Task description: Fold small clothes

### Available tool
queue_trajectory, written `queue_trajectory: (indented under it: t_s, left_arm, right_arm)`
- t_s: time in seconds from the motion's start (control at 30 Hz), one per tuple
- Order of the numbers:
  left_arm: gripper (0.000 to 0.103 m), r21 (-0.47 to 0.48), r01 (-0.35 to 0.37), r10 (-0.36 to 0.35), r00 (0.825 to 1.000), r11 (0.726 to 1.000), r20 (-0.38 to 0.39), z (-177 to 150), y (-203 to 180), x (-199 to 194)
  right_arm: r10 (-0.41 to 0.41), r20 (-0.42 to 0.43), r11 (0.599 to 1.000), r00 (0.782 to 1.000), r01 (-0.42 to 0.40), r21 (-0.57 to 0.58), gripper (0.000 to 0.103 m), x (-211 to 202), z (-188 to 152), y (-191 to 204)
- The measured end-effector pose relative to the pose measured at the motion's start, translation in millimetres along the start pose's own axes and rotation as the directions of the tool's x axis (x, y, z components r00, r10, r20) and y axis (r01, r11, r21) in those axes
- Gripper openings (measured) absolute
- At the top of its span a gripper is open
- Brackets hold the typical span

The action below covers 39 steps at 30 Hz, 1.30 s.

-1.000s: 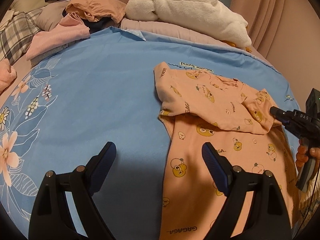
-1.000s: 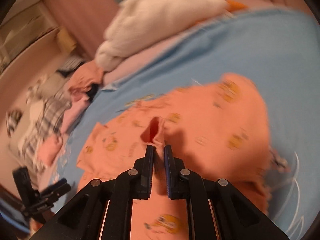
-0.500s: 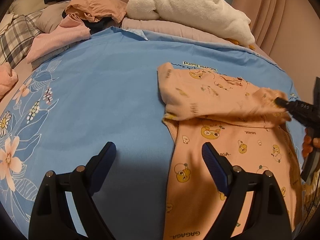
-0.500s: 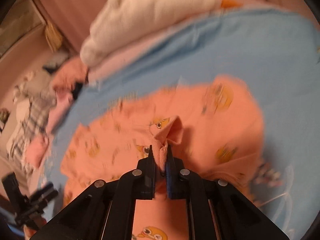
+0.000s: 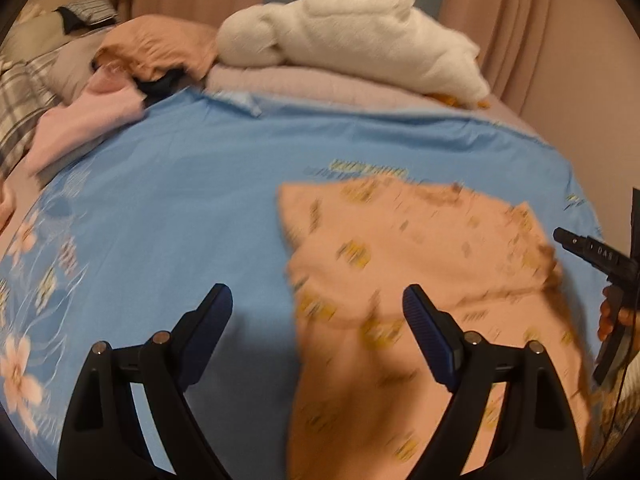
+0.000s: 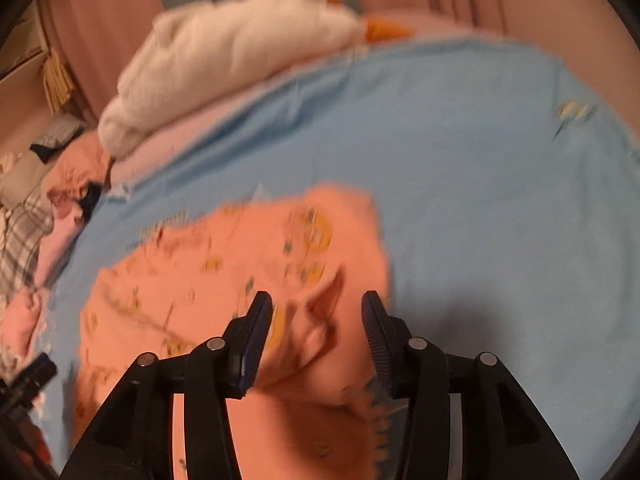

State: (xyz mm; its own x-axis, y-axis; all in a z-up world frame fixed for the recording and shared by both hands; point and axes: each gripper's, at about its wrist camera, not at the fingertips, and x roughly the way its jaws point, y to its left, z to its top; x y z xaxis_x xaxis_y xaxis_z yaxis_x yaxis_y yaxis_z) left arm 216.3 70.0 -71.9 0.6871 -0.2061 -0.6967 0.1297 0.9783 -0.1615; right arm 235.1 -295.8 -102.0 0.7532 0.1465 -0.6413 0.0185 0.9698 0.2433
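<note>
One peach printed garment (image 5: 420,280) lay part-folded on the blue sheet (image 5: 180,208), right of centre. The left gripper (image 5: 318,312) stood wide apart, holding nothing. The right gripper (image 6: 316,320), jaws just opening, straddled a raised fold without pressing it. Only the left view showed one white blanket (image 5: 352,52) sharply and fingers (image 5: 608,316) holding the right gripper.

Place: a bedroom in a home
Bed: wide, under a light-blue floral bedsheet (image 5: 192,200)
Bedding: fluffy white blanket (image 5: 352,48) on a folded pink quilt (image 5: 320,84)
Clothes: loose heap of plaid and pink garments (image 5: 60,92)
Backdrop: pink pleated curtains (image 5: 520,20)
</note>
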Motion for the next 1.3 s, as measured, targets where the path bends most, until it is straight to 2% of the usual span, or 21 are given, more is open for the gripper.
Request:
queue_trajectory:
  t_s: [0.07,0.13,0.17,0.2,0.23,0.3,0.37,0.4,0.43,0.5,0.57,0.7,0.8,0.87,0.9,1.03,1.13,1.2,1.27,1.3]
  left_arm:
    - [0.075,0.006,0.048,-0.048,0.999,0.999,0.001,12.8,-11.2,9.7]
    - [0.054,0.009,0.091,-0.09,0.996,0.996,-0.019,20.6,-20.1,23.6]
    - [0.05,0.006,0.106,-0.106,0.993,0.994,-0.045,23.4,-23.5,35.3]
    - [0.043,0.004,0.11,-0.11,0.992,0.994,-0.069,24.3,-25.6,45.1]
    - [0.041,0.002,0.112,-0.111,0.989,0.994,-0.096,23.8,-26.9,55.7]
    - [0.041,0.015,0.065,-0.063,0.988,0.998,-0.138,19.3,-26.3,75.0]
    - [0.042,0.029,0.004,0.001,0.984,1.0,-0.177,12.0,-17.2,89.9]
    - [0.042,0.017,0.012,-0.009,0.984,1.0,-0.178,7.9,-9.1,91.9]
    - [0.042,0.012,0.025,-0.023,0.986,1.0,-0.164,7.1,-3.9,89.0]
    - [0.042,0.019,0.027,-0.023,0.986,0.999,-0.165,6.0,2.2,82.8]
    - [0.042,0.039,0.022,-0.016,0.986,0.999,-0.169,5.7,5.4,78.7]
    - [0.041,0.053,0.012,-0.002,0.986,0.999,-0.166,2.3,7.5,74.5]
    - [0.042,0.051,0.006,0.003,0.986,0.999,-0.165,0.0,7.1,76.1]
    - [0.042,0.056,0.001,0.008,0.986,0.998,-0.165,-0.2,6.4,76.1]
    - [0.042,0.056,0.0,0.009,0.986,0.998,-0.166,0.5,6.4,76.6]
    - [0.043,0.055,0.004,0.005,0.986,0.998,-0.165,-0.2,7.7,77.1]
    - [0.043,0.051,0.005,0.004,0.987,0.999,-0.163,-0.8,8.3,76.5]
    - [0.044,0.045,0.002,0.005,0.986,0.999,-0.164,-1.8,8.0,74.8]
    - [0.046,0.049,-0.006,0.014,0.986,0.999,-0.165,-4.4,7.4,71.2]
    - [0.052,0.053,-0.014,0.023,0.986,0.998,-0.166,-6.2,7.8,68.5]
  right_arm:
    - [0.038,0.025,0.998,0.999,-0.036,-0.049,0.046,-2.2,6.8,4.1]
    - [0.067,-0.003,0.994,0.998,-0.067,-0.087,0.037,5.8,8.5,8.6]
    - [0.087,-0.028,0.989,0.996,-0.089,-0.116,0.027,12.9,7.2,11.6]
    - [0.086,-0.048,0.986,0.995,-0.092,-0.14,0.025,18.8,4.4,14.7]
    - [0.077,-0.07,0.982,0.995,-0.087,-0.166,0.025,27.7,1.7,17.5]
    - [0.039,-0.11,0.976,0.993,-0.061,-0.207,0.022,46.1,-4.3,21.6]
    - [-0.038,-0.119,0.974,0.992,0.01,-0.226,0.022,62.1,-7.0,16.7]
    - [-0.03,-0.13,0.98,0.991,0.003,-0.201,0.022,65.6,-8.5,8.2]
    - [0.029,-0.144,0.991,0.989,-0.048,-0.128,0.022,67.9,-8.1,-4.9]
    - [0.065,-0.148,0.995,0.987,-0.076,-0.069,0.022,63.0,-4.8,-16.4]
    - [0.038,-0.135,0.995,0.99,-0.05,-0.087,0.022,55.9,-1.4,-13.1]
    - [0.077,-0.049,0.991,0.996,-0.082,-0.108,0.022,46.1,16.9,-1.0]
    - [0.053,-0.097,0.992,0.994,-0.063,-0.108,0.022,72.6,28.4,5.1]
    - [-0.019,-0.172,0.997,0.985,0.005,-0.083,0.022,101.1,30.3,-1.1]
    - [-0.017,-0.186,0.999,0.982,0.008,-0.05,0.021,109.8,30.8,-7.5]
    - [0.047,-0.141,0.996,0.989,-0.035,0.088,0.021,98.6,36.8,-23.7]
    - [0.113,-0.108,0.993,0.988,-0.11,0.034,0.021,67.1,26.5,-13.2]
    - [0.124,-0.125,0.991,0.984,-0.13,-0.039,0.021,48.6,9.4,-4.1]
    - [0.06,-0.181,0.989,0.982,-0.083,-0.122,0.021,45.2,-10.8,-0.6]
    - [0.004,-0.203,0.984,0.979,-0.039,-0.171,0.021,47.0,-22.2,-1.4]
